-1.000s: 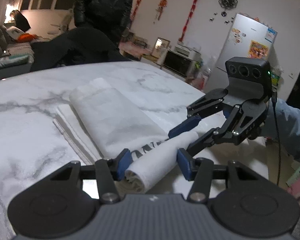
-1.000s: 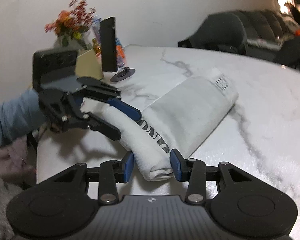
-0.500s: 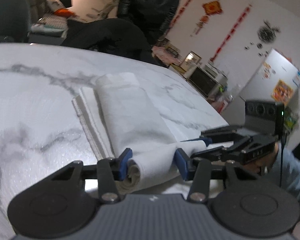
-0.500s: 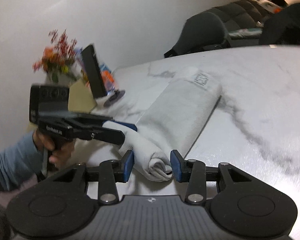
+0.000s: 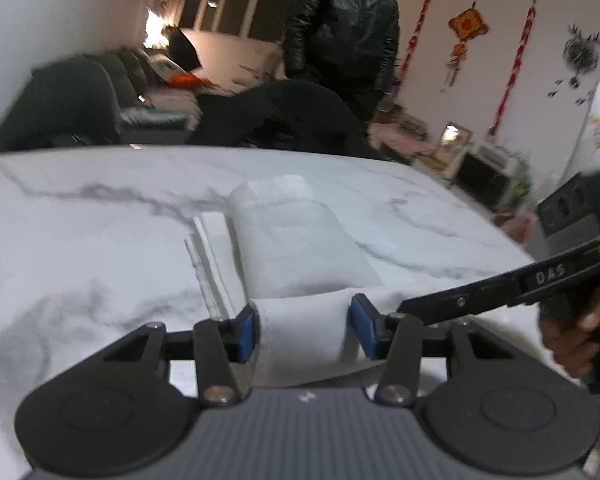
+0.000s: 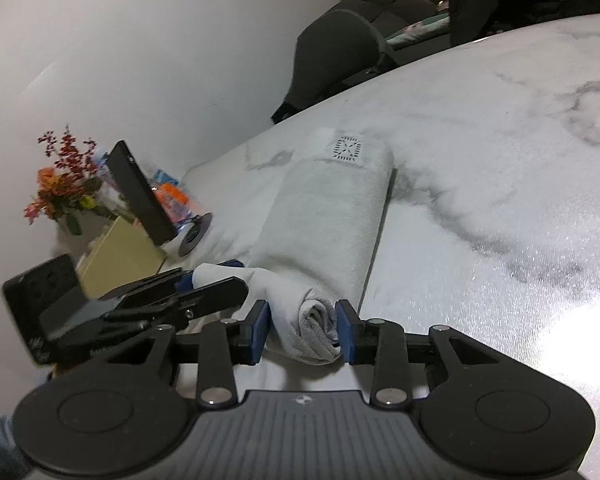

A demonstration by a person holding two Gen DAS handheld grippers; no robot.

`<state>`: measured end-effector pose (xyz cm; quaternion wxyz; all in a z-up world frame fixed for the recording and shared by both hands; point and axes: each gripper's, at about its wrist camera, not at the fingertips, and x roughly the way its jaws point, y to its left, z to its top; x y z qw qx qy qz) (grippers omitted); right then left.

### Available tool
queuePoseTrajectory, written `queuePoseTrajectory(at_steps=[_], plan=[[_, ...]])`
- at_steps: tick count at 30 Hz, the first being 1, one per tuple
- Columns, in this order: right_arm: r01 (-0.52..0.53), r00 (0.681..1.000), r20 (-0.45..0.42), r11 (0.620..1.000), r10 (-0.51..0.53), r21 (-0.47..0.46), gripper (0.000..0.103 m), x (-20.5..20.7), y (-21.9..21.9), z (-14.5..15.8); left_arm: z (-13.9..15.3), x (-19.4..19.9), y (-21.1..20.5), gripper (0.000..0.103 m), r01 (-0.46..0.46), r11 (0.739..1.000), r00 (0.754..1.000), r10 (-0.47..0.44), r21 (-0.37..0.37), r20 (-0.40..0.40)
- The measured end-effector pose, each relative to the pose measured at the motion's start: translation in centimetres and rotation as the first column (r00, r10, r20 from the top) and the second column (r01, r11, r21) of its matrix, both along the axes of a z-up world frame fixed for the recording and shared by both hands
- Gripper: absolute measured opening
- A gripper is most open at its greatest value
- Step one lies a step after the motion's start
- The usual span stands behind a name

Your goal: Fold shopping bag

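A white shopping bag (image 5: 300, 252) lies folded lengthwise on the marble table (image 5: 80, 240), its near end wound into a roll. My left gripper (image 5: 304, 332) is shut on one end of that roll, blue pads pressing both sides. The right gripper (image 5: 400, 309) reaches in from the right, held by a hand (image 5: 572, 344). In the right wrist view the right gripper (image 6: 302, 332) is shut on the roll's other end, where the spiral of the bag (image 6: 332, 216) shows. The left gripper (image 6: 224, 280) comes in from the left there, its fingers on the roll.
A person in a black jacket (image 5: 340, 40) stands beyond the table's far edge, near dark chairs (image 5: 60, 108). At the table's left end stand flowers (image 6: 64, 184), a phone on a stand (image 6: 140, 196) and a tan box (image 6: 120, 256). A dark chair (image 6: 340, 52) sits behind.
Both grippers have turned with the rolled end, and the roll has moved farther along the bag. The printed lettering has wound out of sight, and both views have swung round.
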<state>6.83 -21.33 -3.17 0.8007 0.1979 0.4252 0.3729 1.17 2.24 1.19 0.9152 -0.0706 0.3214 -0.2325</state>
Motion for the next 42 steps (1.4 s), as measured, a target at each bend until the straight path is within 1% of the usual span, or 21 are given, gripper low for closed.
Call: queuePoseTrajectory(at_steps=[3,6,8,9,11,12,15,17,18,20,21,24,27,28,30,32,34,36,38,40,42], plan=[[0.022,1.000,0.023,0.999,-0.022,-0.026,0.032,-0.4,0.3,0.1,0.4,-0.6,-1.0,0.047,-0.044,0.998,0.998,0.042,0.054,0.039],[0.017,0.999,0.037,0.998,-0.015,-0.052,0.031,-0.6,0.6,0.3,0.8,-1.2,-2.1,0.047,-0.086,0.991,0.994,0.078,0.103,0.079],[0.003,0.999,0.035,0.998,-0.001,-0.063,0.032,-0.5,0.5,0.3,1.0,-1.4,-2.1,0.048,-0.073,0.992,0.994,0.065,0.105,0.085],[-0.001,1.000,0.030,0.998,0.003,-0.066,0.032,-0.5,0.4,0.3,1.2,-1.5,-2.1,0.050,-0.064,0.992,0.995,0.055,0.108,0.087],[-0.013,1.000,0.018,0.997,0.014,-0.070,0.032,-0.2,0.4,0.4,1.7,-1.9,-2.2,0.050,-0.047,0.987,0.993,0.029,0.156,0.115],[-0.019,1.000,0.010,0.997,0.020,-0.071,0.032,0.0,0.4,0.4,2.0,-2.6,-2.1,0.049,-0.043,0.981,0.990,0.015,0.191,0.142],[-0.042,0.999,-0.015,0.996,0.041,-0.073,0.032,0.6,0.4,0.4,2.9,-4.1,-3.2,0.049,-0.027,0.950,0.970,-0.050,0.312,0.236],[-0.056,0.998,-0.032,0.996,0.053,-0.073,0.032,0.9,0.4,0.4,3.2,-4.8,-3.9,0.049,0.024,0.932,0.954,-0.129,0.361,0.272],[-0.061,0.997,-0.041,0.995,0.058,-0.074,0.032,1.1,0.5,0.5,3.3,-5.0,-4.4,0.049,0.057,0.921,0.945,-0.174,0.385,0.277],[-0.072,0.996,-0.056,0.994,0.068,-0.077,0.032,1.5,0.6,0.5,3.4,-5.5,-5.5,0.049,0.142,0.890,0.920,-0.280,0.434,0.274],[-0.075,0.996,-0.062,0.994,0.070,-0.078,0.032,1.6,0.6,0.5,3.3,-5.5,-6.0,0.049,0.173,0.873,0.910,-0.319,0.457,0.264],[-0.077,0.995,-0.073,0.994,0.071,-0.078,0.031,1.8,0.6,0.5,2.4,-5.0,-7.4,0.049,0.253,0.815,0.892,-0.405,0.521,0.199],[-0.074,0.995,-0.071,0.994,0.068,-0.078,0.031,1.9,0.6,0.6,1.7,-4.6,-8.1,0.048,0.275,0.784,0.877,-0.442,0.557,0.189],[-0.076,0.995,-0.066,0.994,0.071,-0.079,0.031,1.9,0.6,0.6,1.6,-4.4,-8.1,0.048,0.285,0.778,0.876,-0.448,0.560,0.178],[-0.071,0.997,-0.039,0.994,0.068,-0.085,0.033,1.7,0.6,0.9,1.7,-3.9,-8.0,0.047,0.311,0.779,0.876,-0.457,0.545,0.153],[-0.051,0.999,0.013,0.994,0.053,-0.095,0.034,1.2,0.3,1.5,1.9,-3.3,-7.6,0.046,0.329,0.796,0.884,-0.449,0.508,0.131],[-0.011,0.995,0.094,0.994,0.021,-0.109,0.035,0.5,-0.3,2.2,1.9,-2.6,-7.1,0.046,0.338,0.809,0.891,-0.440,0.481,0.114],[0.028,0.982,0.189,0.993,-0.005,-0.118,0.034,-0.3,-1.2,2.9,1.6,-1.9,-6.6,0.046,0.340,0.816,0.895,-0.433,0.468,0.105],[0.035,0.966,0.260,0.993,-0.004,-0.114,0.029,-0.9,-1.7,3.5,1.6,-1.5,-5.9,0.046,0.341,0.825,0.900,-0.425,0.451,0.098],[0.010,0.950,0.311,0.994,0.024,-0.108,0.027,-1.4,-1.7,3.7,1.7,-1.3,-5.1,0.046,0.341,0.843,0.906,-0.413,0.415,0.095],[-0.033,0.935,0.347,0.993,0.071,-0.113,0.026,-1.6,-1.0,3.7,1.8,-1.2,-4.3,0.046,0.343,0.853,0.908,-0.409,0.393,0.094]])
